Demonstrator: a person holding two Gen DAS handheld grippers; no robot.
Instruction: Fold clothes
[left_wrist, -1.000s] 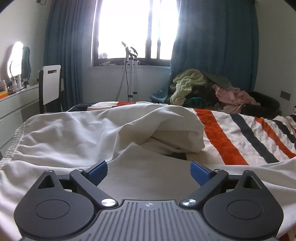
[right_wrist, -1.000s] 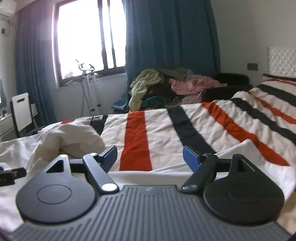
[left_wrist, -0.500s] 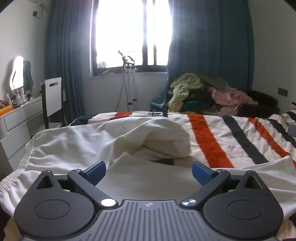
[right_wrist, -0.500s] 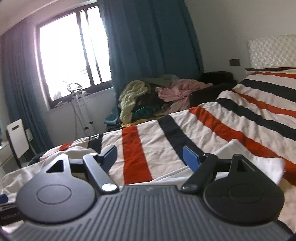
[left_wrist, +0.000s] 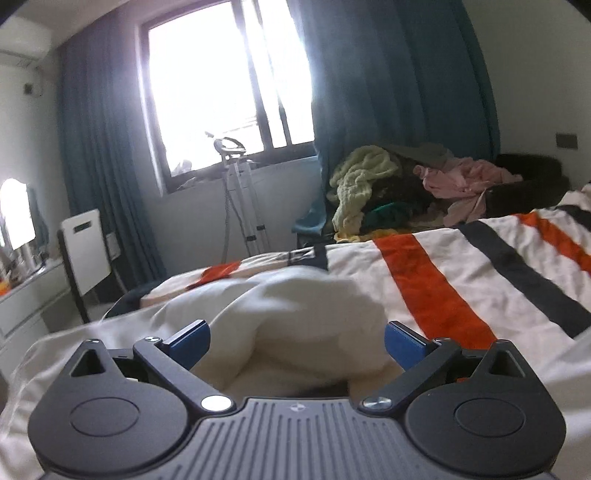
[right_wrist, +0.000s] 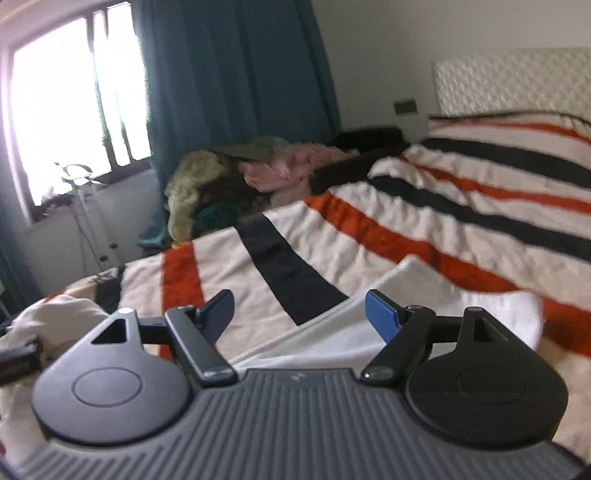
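We take the bed (left_wrist: 424, 258) with its orange, black and white striped cover as our landmark. A cream garment (left_wrist: 295, 314) lies bunched on the near part of the bed, its rounded fold rising right in front of the left gripper (left_wrist: 297, 341); in the right wrist view its flat white edge (right_wrist: 369, 325) spreads under the right gripper (right_wrist: 299, 312). Both pairs of blue fingers (left_wrist: 190, 341) stand wide apart, gripping nothing; the cloth shows between them, but no pad presses on it. Beyond the far side of the bed a pile of clothes (left_wrist: 406, 188) sits heaped, green, pink and dark. Behind that hang blue curtains (left_wrist: 388, 74) beside a bright window (left_wrist: 221, 81). A metal stand (left_wrist: 240, 199) rises near the window, and a white chair (left_wrist: 86, 251) stands off the bed's left side. A pale headboard (right_wrist: 517, 81) closes the bed's right end.

Compared with a second ago, the left view has swung rightward and tilted, so the garment's fold now looms closer and fills the gap between the fingers. The right view has turned towards the headboard, showing more stripes. The opening of both grippers stays the same.
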